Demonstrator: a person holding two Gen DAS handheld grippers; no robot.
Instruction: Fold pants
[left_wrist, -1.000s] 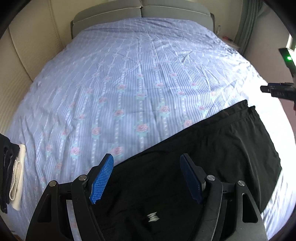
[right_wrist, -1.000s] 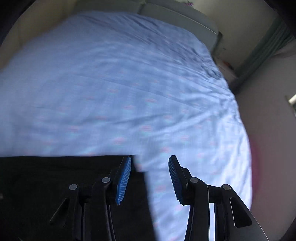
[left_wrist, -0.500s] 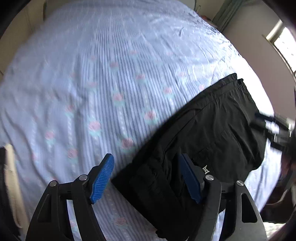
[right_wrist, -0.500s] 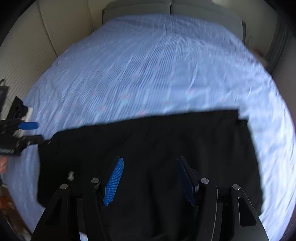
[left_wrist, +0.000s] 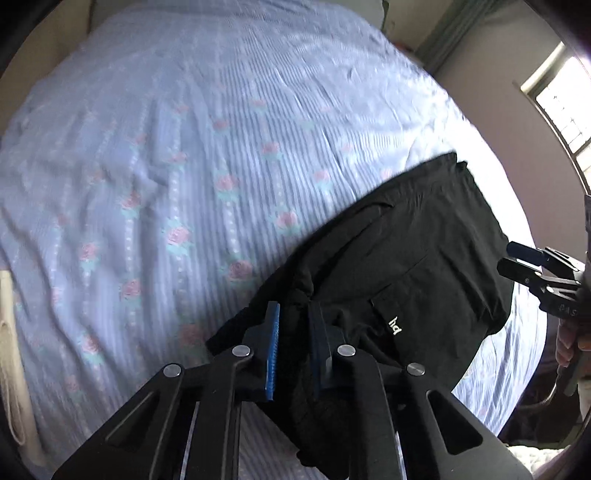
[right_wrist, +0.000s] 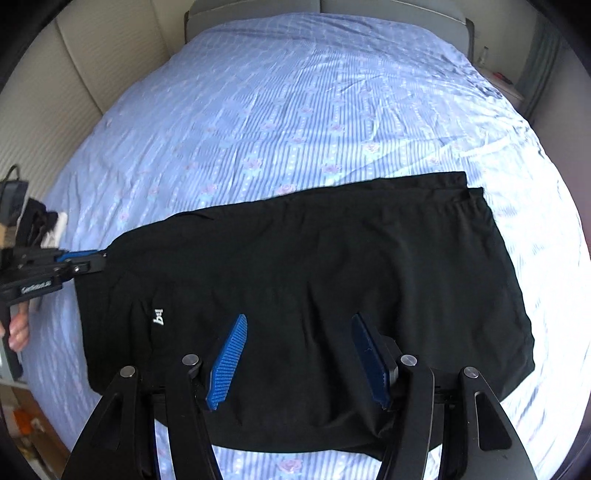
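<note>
The black pants (right_wrist: 314, 266) carry a small white embroidered mark near one edge (right_wrist: 159, 316); from the right wrist view it reads roughly "bq", turned on its side. The left wrist view shows the same mark (left_wrist: 394, 325), where it looks more like "hq", so the letters stay uncertain.

The left gripper (right_wrist: 88, 258), seen from the right wrist camera, has a white label along its black body, blurred, possibly beginning "Gen".

The right gripper (left_wrist: 517, 258), seen from the left wrist camera, shows faint raised letters, perhaps "PAS".
</note>
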